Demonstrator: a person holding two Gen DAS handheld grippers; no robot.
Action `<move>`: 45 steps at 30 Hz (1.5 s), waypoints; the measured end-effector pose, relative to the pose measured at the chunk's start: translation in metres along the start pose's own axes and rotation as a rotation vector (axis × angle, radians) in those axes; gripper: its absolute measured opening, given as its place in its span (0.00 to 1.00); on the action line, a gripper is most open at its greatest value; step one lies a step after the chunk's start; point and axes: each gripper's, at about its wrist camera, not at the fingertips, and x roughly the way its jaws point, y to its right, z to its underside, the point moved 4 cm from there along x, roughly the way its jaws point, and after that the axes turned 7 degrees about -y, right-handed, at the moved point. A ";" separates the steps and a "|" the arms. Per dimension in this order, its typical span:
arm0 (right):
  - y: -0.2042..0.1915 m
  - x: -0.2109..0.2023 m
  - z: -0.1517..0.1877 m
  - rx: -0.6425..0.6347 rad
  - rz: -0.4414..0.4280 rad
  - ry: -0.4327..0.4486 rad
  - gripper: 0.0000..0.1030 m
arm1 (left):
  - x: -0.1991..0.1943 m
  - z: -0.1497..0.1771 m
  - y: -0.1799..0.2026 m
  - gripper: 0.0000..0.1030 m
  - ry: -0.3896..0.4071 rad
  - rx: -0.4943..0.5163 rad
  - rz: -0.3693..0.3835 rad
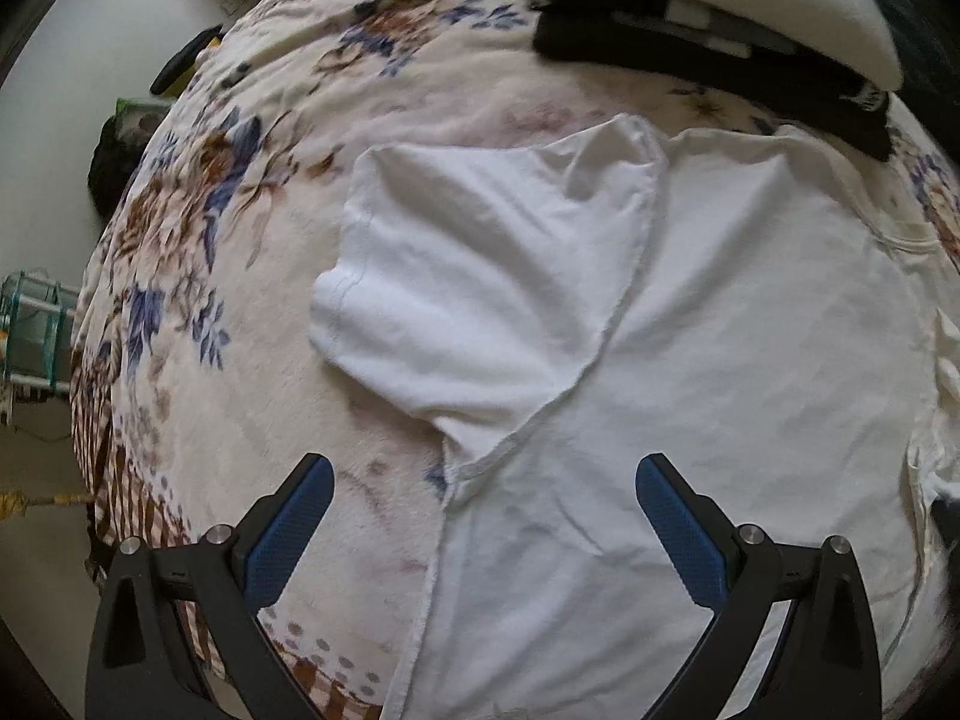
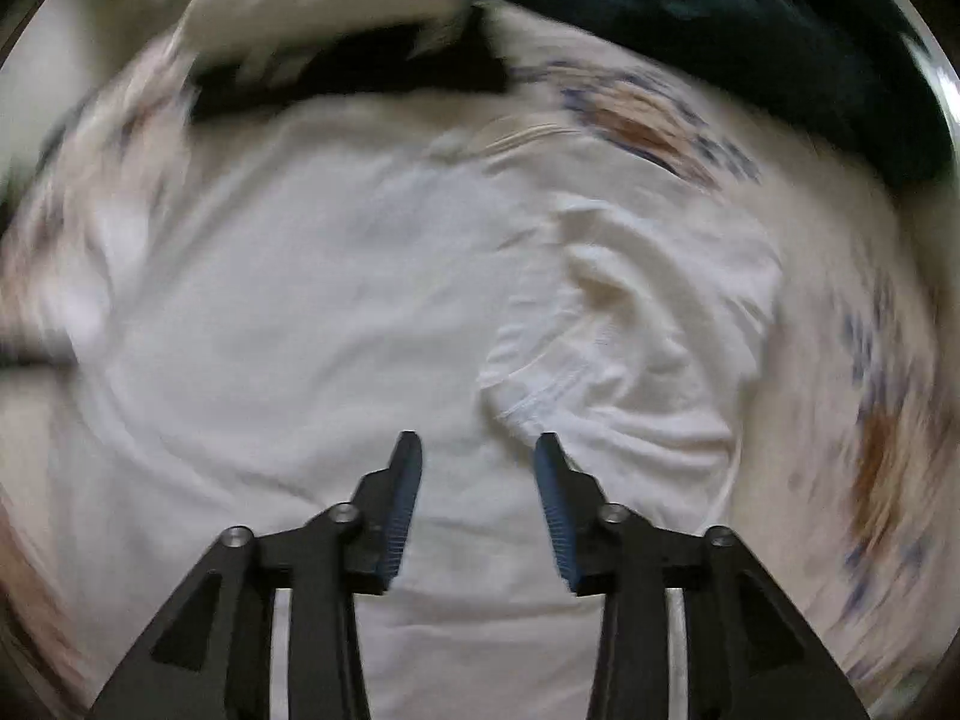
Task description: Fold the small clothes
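left wrist view: white cotton t-shirt [image 1: 690, 360] lies flat on floral fleece blanket [image 1: 252, 240], sleeve [image 1: 480, 276] spread out; left gripper [image 1: 483, 468] fingers wide apart, empty. right wrist view, blurry: right gripper [image 2: 477, 444] fingers apart, over shirt near crumpled sleeve [image 2: 630, 348]. prob sleeve-fold stage; next: pinch sleeve edges, fold inwd.

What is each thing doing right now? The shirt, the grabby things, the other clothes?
white T-shirt: spread flat on the blanket, not folded yet, sleeves out.
left gripper: open wide, holding nothing.
right gripper: open, holding nothing; picture blurry.
floral blanket: spread out under the shirt.
black garment: lying beyond the shirt, under a white one.
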 end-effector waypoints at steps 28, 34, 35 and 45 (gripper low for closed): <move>-0.016 0.023 0.029 0.049 0.130 -0.036 0.13 | 0.013 0.010 -0.020 1.00 -0.014 0.012 -0.005; 0.025 0.023 -0.007 0.369 0.020 -0.028 0.45 | 0.015 0.006 -0.021 1.00 -0.012 -0.007 -0.004; 0.028 0.032 -0.014 0.394 0.039 -0.049 0.45 | 0.016 0.006 -0.020 1.00 -0.014 -0.010 -0.003; 0.009 0.040 0.007 0.292 0.191 -0.048 0.06 | 0.019 0.011 -0.022 1.00 -0.016 -0.006 -0.004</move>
